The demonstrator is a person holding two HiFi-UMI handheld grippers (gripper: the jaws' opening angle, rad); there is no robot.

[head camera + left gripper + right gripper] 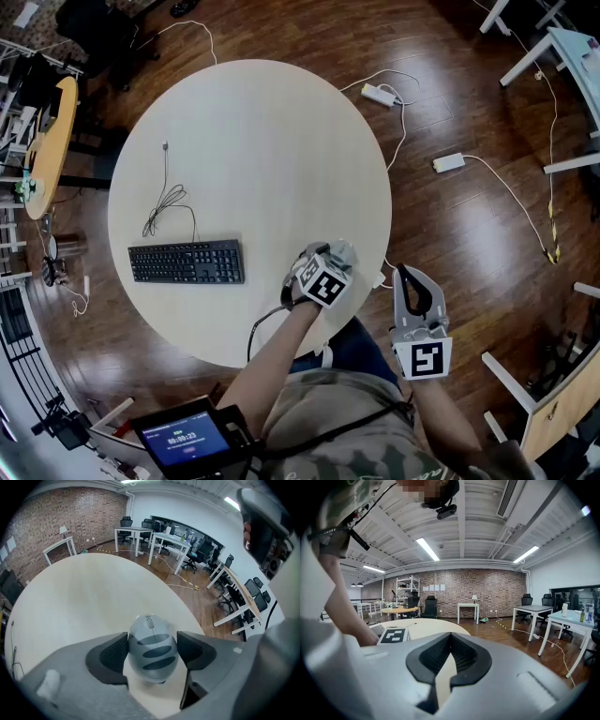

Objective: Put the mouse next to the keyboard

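A grey mouse point(151, 646) sits between the two dark pads of my left gripper point(151, 654), which press on both its sides; the gripper is shut on it. In the head view the mouse point(344, 250) and left gripper point(336, 255) are near the right front edge of the round white table point(253, 131). The black keyboard point(186, 262) lies at the table's front left, well to the left of the mouse. My right gripper point(410, 275) hangs off the table over the wood floor, shut and holding nothing point(450, 637).
The keyboard's thin cable point(167, 200) curls on the table behind it. White power strips point(379, 94) point(448, 162) and cords lie on the floor to the right. A small wooden table point(47, 141) stands at far left, white desks at far right.
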